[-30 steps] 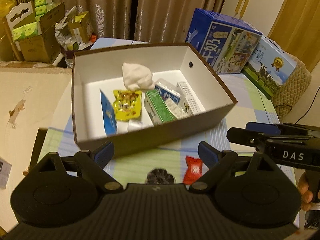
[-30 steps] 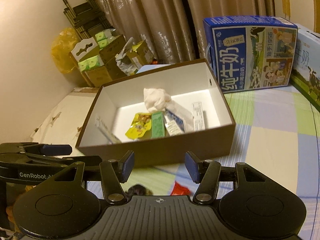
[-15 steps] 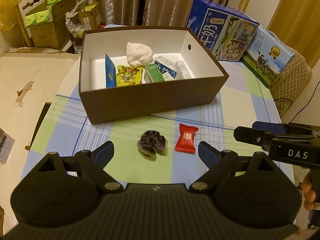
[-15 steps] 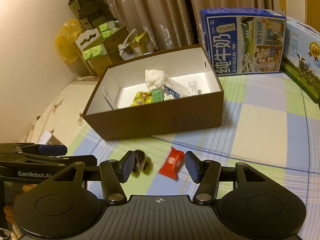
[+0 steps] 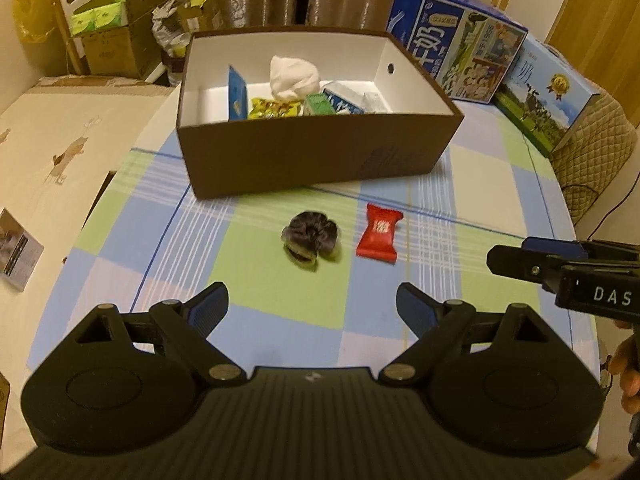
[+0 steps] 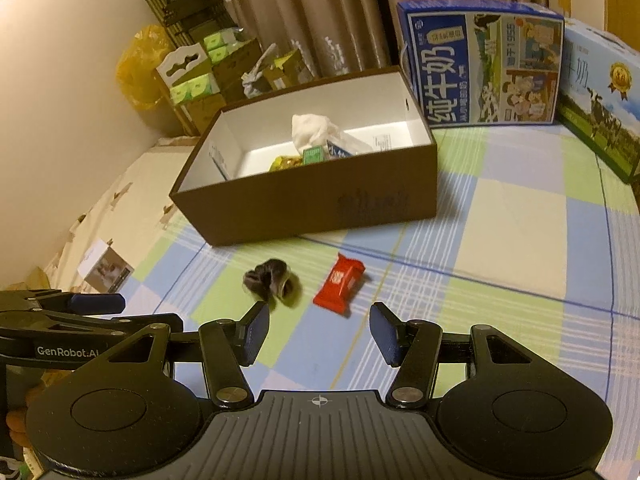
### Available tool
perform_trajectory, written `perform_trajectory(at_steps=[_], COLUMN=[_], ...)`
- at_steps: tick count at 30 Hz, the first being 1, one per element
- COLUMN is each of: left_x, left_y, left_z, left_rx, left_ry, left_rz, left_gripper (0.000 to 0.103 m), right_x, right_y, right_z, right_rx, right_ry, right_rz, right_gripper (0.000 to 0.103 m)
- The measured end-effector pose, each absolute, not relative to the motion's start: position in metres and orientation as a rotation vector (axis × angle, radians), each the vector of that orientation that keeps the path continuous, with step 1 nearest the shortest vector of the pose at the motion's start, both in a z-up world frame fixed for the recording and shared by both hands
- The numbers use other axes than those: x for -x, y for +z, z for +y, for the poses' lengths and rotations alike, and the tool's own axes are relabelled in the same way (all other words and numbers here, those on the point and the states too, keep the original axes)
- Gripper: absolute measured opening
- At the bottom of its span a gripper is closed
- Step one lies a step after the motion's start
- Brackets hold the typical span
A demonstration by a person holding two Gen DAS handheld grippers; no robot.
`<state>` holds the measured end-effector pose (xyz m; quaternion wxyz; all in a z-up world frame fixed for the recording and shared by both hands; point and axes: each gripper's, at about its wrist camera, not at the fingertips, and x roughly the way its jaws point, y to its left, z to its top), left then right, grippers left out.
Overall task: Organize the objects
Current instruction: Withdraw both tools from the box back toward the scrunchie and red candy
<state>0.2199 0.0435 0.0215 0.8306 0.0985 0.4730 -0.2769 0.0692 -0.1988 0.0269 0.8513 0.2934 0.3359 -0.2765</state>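
Brown cardboard is forming the open box (image 5: pixel 320 160) at 12 o'clock on the checked desk (image 5: pixel 492 184), and it is already holding a white cloth bundle (image 5: pixel 294 76), a yellow packet (image 5: pixel 276 109) and several small cartons, so it is likely serving as the collection bin. Two pieces are lying loose in front of its near wall: a dark scrunchie (image 5: pixel 310 236) and, just beside it at 3 o'clock, a red candy wrapper (image 5: pixel 379 232), apart from each other and from the box. The left claw (image 5: pixel 312 306) is hanging open and empty above the cloth at 6 o'clock from the scrunchie; the right claw (image 6: pixel 318 330) is likewise spread wide and holding nothing, lined up below the wrapper. Bare cloth is surrounding both pieces, giving free approach from the near side. Blue milk cartons (image 6: pixel 480 64) are crowding 1 o'clock, and the desk's left edge is dropping toward a bed (image 5: pixel 52 140) at 9 o'clock.
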Motion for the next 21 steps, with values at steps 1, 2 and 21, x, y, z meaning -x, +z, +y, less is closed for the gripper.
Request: perform_trajectory(at_steps=[1,2,21], left_x=[-0.219,-0.218,-0.227], left_y=[0.02,0.018,-0.005], left_z=[0.045,0.047,0.049], left_rx=[-0.208,-0.208,-0.23], left_ry=[-0.583,-0.578,-0.584], left_rz=[1.008,1.013,1.075], left_gripper=[0.089,0.089,0.089], right_x=[-0.069,-0.069,-0.076], right_y=[0.025,0.023,-0.012], right_z=[-0.198,-0.197,-0.194], right_rx=[-0.622,-0.627,-0.667], right_ry=[-0.58,-0.581,-0.624], right_rz=[0.711,0.716,0.806], right_gripper=[0.053,0.053,0.053])
